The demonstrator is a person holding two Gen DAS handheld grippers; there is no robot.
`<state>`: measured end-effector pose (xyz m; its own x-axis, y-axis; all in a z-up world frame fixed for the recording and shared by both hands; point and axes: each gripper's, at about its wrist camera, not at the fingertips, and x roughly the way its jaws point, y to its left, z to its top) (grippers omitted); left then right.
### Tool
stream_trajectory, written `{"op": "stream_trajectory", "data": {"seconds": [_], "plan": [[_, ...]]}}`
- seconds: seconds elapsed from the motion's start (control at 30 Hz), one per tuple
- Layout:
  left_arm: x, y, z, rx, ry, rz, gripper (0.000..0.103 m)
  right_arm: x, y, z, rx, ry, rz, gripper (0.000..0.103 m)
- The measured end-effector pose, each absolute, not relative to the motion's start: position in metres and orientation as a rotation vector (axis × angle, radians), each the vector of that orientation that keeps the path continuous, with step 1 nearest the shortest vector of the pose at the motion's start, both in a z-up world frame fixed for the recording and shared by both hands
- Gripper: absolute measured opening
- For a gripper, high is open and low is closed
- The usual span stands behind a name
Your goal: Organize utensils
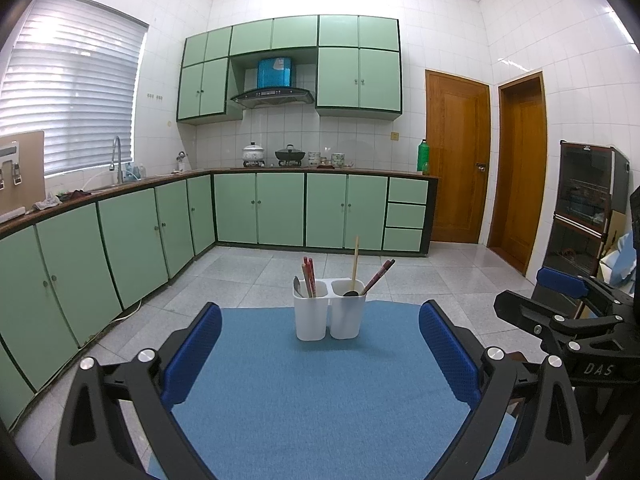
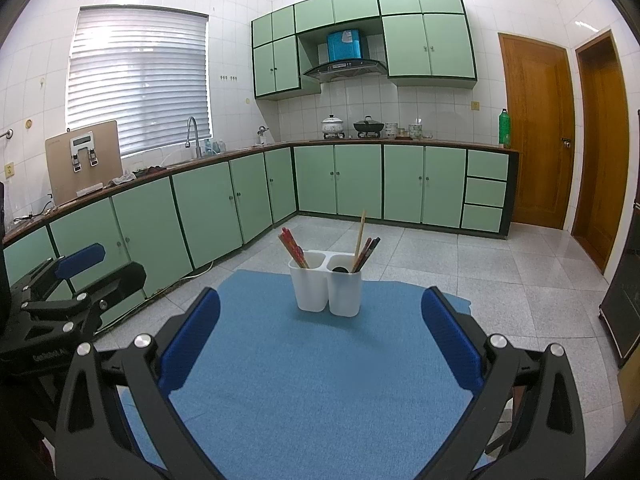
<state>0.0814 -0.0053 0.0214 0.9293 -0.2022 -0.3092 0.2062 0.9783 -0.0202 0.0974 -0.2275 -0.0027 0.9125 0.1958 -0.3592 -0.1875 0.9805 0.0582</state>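
Both grippers hang over the near edge of the blue mat (image 1: 312,392), side by side. The left gripper (image 1: 320,356) has its jaws spread wide with nothing between them, and so does the right gripper (image 2: 320,340). Further back, near the mat's far edge, stands a white two-cup holder (image 1: 329,314): red chopsticks (image 1: 309,278) and a spoon (image 1: 297,286) in the left cup, a wooden-handled ladle (image 1: 354,266) and dark chopsticks (image 1: 378,276) in the right cup.

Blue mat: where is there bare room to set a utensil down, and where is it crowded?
The blue mat is bare between the white two-cup holder and both open grippers, left and right, and on either side of the holder. The only crowded spots are the cups, where chopsticks, spoons and a wooden handle stand.
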Motion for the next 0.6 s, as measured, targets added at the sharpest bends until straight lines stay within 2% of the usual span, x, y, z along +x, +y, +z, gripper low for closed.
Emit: {"op": "stream_trajectory", "data": {"seconds": [0.6], "plan": [[0.0831,-0.0073,0.0178,0.007,0.321,-0.208,0.097,0.1004,-0.2284,-0.011,0.025,0.38,0.195,0.098]]}}
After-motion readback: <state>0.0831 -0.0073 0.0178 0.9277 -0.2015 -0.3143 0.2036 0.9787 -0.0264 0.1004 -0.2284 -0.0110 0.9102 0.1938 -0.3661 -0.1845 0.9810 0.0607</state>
